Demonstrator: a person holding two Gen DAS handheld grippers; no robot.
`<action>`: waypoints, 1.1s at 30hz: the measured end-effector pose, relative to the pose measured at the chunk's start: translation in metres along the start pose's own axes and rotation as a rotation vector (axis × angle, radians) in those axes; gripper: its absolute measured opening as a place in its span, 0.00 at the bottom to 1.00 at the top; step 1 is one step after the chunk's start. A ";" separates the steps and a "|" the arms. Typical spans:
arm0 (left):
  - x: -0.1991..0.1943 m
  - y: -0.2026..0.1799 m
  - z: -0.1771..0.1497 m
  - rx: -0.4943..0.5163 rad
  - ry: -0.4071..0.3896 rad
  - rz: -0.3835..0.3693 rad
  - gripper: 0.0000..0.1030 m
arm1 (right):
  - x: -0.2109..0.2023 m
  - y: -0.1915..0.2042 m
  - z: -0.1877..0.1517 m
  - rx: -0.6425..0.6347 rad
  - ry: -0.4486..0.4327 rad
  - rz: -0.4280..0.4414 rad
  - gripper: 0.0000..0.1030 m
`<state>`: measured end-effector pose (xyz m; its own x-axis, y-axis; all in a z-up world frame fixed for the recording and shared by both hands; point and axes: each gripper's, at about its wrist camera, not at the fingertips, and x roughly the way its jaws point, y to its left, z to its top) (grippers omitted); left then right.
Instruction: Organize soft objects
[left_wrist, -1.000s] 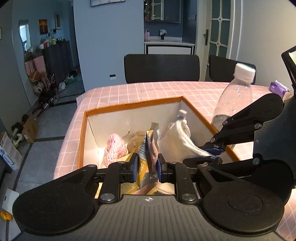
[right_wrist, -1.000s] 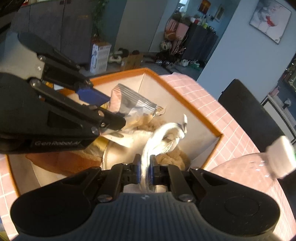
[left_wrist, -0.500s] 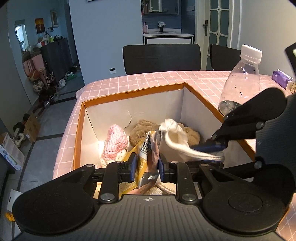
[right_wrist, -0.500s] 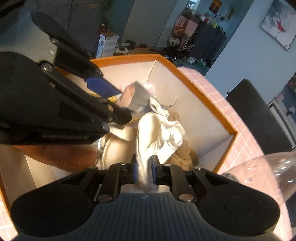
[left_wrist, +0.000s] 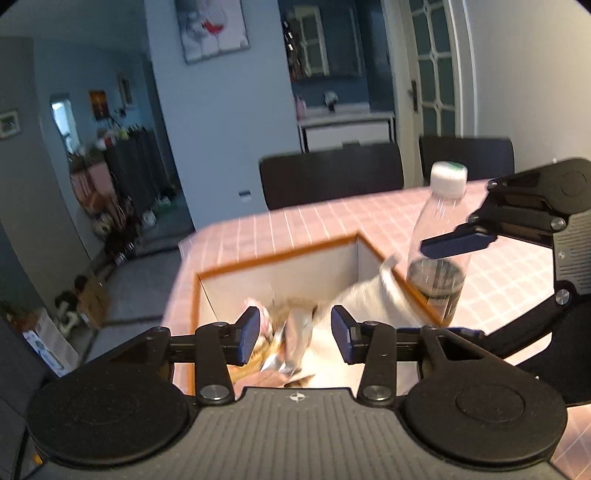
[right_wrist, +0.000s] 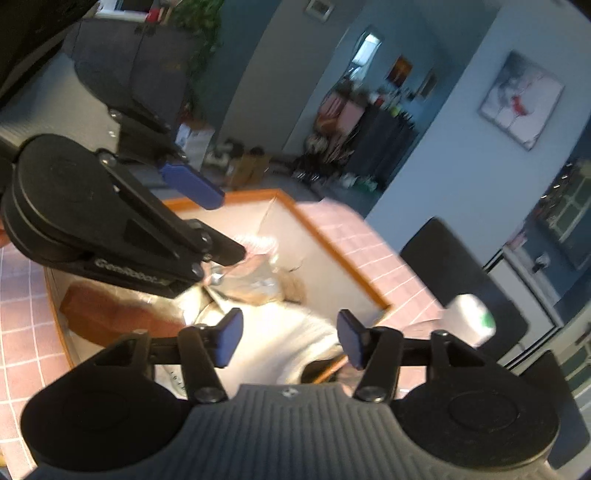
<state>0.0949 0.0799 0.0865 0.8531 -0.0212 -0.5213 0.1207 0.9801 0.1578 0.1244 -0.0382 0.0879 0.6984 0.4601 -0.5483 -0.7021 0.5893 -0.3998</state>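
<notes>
Orange-rimmed box (left_wrist: 280, 254) at the tabletop's corner holds the snack packet (left_wrist: 291, 338) below my left tool (left_wrist: 294, 334), just opened and empty, while the white cloth (right_wrist: 280, 343) lies beneath my right tool (right_wrist: 290, 338), likewise just opened.

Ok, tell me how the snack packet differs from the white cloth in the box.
The snack packet is shiny, crinkled foil; the white cloth is matte and soft. The packet is small and sits wholly inside the box; the cloth is larger and drapes up over the orange rim beside the bottle. Neither is held.
</notes>
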 end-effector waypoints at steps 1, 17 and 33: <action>-0.006 -0.002 0.003 -0.005 -0.020 0.007 0.50 | -0.007 -0.002 -0.001 0.011 -0.013 -0.012 0.60; -0.084 -0.063 0.003 0.011 -0.329 0.096 0.52 | -0.132 -0.011 -0.044 0.272 -0.187 -0.168 0.75; -0.122 -0.109 -0.062 -0.070 -0.441 0.294 0.78 | -0.205 0.022 -0.119 0.575 -0.309 -0.267 0.94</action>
<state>-0.0533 -0.0127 0.0810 0.9800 0.1897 -0.0595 -0.1764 0.9677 0.1803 -0.0506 -0.1988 0.1047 0.9038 0.3682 -0.2181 -0.3758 0.9267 0.0071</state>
